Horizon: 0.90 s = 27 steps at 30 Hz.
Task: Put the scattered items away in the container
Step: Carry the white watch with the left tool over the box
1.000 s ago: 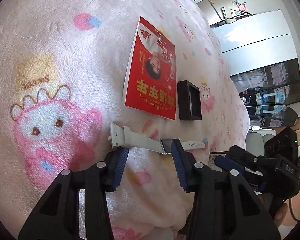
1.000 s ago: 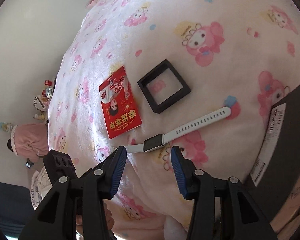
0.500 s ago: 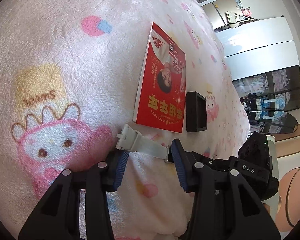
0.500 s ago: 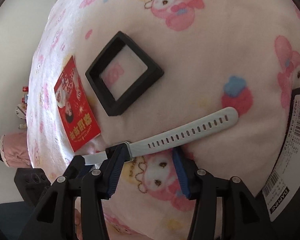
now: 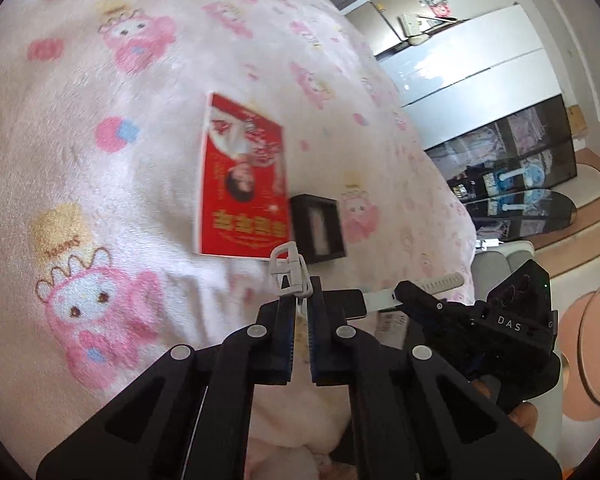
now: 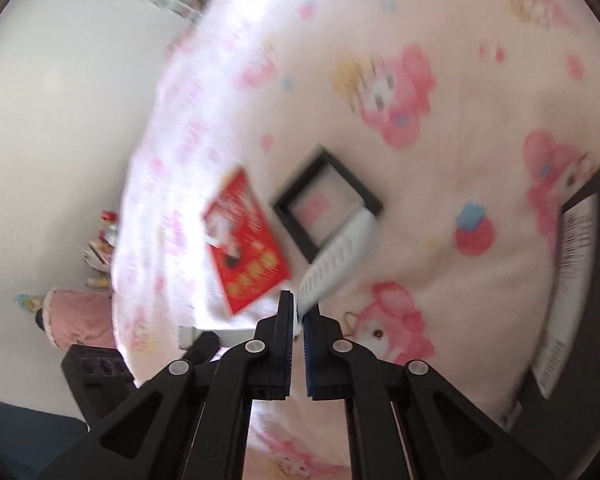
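Left wrist: both tongs grasping watch; black tray empty.

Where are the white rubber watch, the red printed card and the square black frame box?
white rubber watch (image 5: 290,270): left wrist view, buckle end of strap.
red printed card (image 5: 242,184): left wrist view, middle of its face.
square black frame box (image 6: 288,210): right wrist view, left black rim.

Blanket lies open left of and beyond the red booklet. Booklet and black frame lie side by side, blocking the middle.
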Each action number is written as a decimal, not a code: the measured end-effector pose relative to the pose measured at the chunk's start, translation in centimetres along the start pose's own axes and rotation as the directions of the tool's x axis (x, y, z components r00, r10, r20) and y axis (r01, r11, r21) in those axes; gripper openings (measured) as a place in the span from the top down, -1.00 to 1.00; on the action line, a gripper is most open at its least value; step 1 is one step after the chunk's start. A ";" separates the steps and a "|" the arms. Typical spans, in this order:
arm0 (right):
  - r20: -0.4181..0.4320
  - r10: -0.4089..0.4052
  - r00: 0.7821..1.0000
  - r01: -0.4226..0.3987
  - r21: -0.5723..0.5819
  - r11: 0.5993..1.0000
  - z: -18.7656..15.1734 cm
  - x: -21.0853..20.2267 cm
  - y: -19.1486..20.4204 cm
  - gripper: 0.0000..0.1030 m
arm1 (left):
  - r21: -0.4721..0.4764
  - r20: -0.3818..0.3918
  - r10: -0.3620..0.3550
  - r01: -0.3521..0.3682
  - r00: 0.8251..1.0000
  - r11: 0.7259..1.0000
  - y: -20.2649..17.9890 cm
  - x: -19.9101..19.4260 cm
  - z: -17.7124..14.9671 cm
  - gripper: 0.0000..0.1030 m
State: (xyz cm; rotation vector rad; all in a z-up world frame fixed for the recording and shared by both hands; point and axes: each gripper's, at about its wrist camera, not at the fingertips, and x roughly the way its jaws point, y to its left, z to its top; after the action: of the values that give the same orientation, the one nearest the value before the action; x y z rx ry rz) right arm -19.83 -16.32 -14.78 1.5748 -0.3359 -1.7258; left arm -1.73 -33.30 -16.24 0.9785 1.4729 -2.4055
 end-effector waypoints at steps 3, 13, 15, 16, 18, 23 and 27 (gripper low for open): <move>0.121 0.046 0.992 -0.041 -0.038 0.998 -1.6 -6.5 1.2 0.94 | 0.109 -0.023 -0.051 0.053 0.998 0.993 -5.1 -1.7 -0.6 0.94; 0.379 -0.176 0.908 0.182 0.021 0.983 -11.0 -25.9 -8.1 0.90 | 0.366 -0.298 -0.099 0.209 0.949 0.907 -23.6 3.5 -10.4 0.93; 0.359 -0.221 0.907 0.208 0.073 0.975 -12.5 -27.5 -11.4 0.90 | 0.382 -0.376 -0.072 0.225 0.924 0.896 -25.5 6.5 -13.7 0.93; 0.354 -0.246 0.902 0.228 0.091 0.969 -13.3 -28.0 -12.8 0.90 | 0.386 -0.403 -0.059 0.228 0.913 0.894 -26.0 7.6 -15.1 0.93; 0.330 -0.300 0.895 0.278 0.112 0.954 -14.4 -28.0 -15.0 0.89 | 0.412 -0.451 0.007 0.200 0.893 0.889 -26.4 10.0 -17.8 0.93; 0.289 -0.328 0.899 0.287 0.176 0.942 -16.4 -27.6 -19.6 0.89 | 0.462 -0.501 0.144 0.123 0.853 0.878 -24.8 11.9 -20.6 0.93; 0.272 -0.329 0.904 0.287 0.184 0.940 -16.9 -26.8 -20.3 0.89 | 0.449 -0.483 0.158 0.088 0.861 0.889 -24.1 11.8 -20.1 0.93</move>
State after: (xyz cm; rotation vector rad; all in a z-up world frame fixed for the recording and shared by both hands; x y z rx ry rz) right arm -12.57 20.41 -11.70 1.5254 -0.3779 -2.2418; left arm -12.56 -1.96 -11.61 1.8523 0.9733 -2.6523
